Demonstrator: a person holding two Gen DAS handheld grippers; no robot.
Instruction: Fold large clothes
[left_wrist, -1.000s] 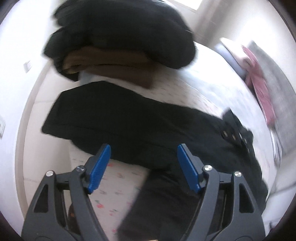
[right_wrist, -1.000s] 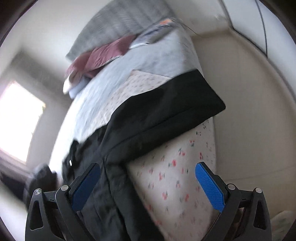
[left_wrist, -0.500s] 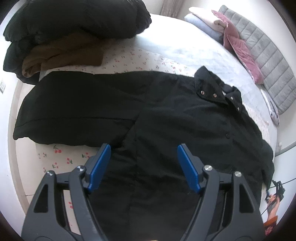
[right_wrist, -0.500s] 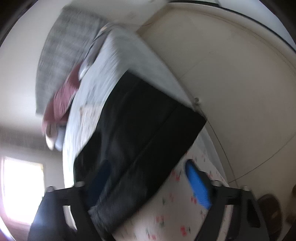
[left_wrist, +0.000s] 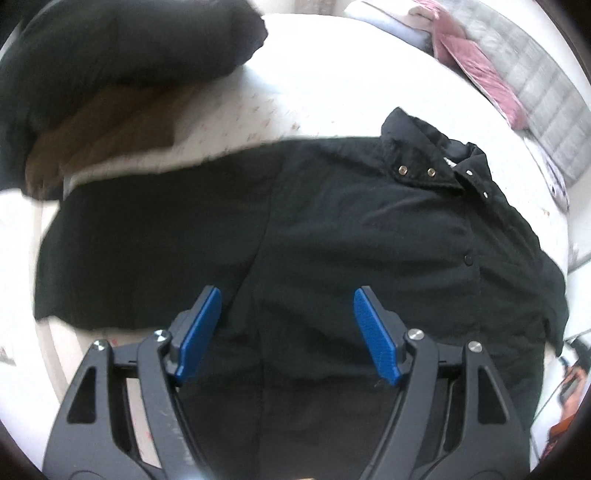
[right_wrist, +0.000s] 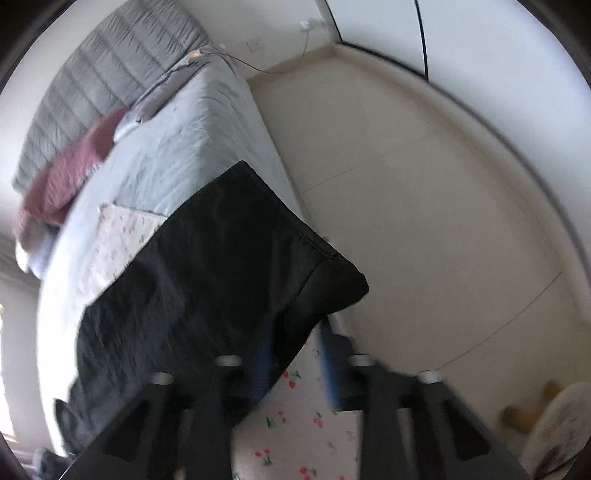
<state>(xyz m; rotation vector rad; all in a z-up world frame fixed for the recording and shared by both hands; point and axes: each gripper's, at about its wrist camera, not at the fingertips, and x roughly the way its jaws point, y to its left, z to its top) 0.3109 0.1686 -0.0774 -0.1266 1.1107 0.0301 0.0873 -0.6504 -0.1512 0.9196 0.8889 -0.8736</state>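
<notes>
A large black coat (left_wrist: 351, 229) lies spread on the bed, front up, collar with metal snaps (left_wrist: 432, 162) toward the headboard and one sleeve (left_wrist: 147, 251) stretched to the left. My left gripper (left_wrist: 288, 328) is open and empty, hovering over the coat's lower body. In the right wrist view the coat's other sleeve (right_wrist: 240, 266) hangs over the bed's edge. My right gripper (right_wrist: 295, 354) is blurred; its blue pads (right_wrist: 328, 365) stand narrowly apart at the sleeve's lower edge, and whether they hold cloth is unclear.
A cherry-print sheet (right_wrist: 303, 417) covers the bed end. A pile of black and brown folded clothes (left_wrist: 122, 88) sits at the far left. Pink and grey pillows (left_wrist: 476, 66) and a grey headboard (right_wrist: 110, 66) are at the top. Beige floor (right_wrist: 424, 192) lies to the right.
My left gripper swung from the bed's corner to over the coat's body, staying open. My right gripper's jaws went from wide open to nearly closed at the hanging sleeve's edge.
</notes>
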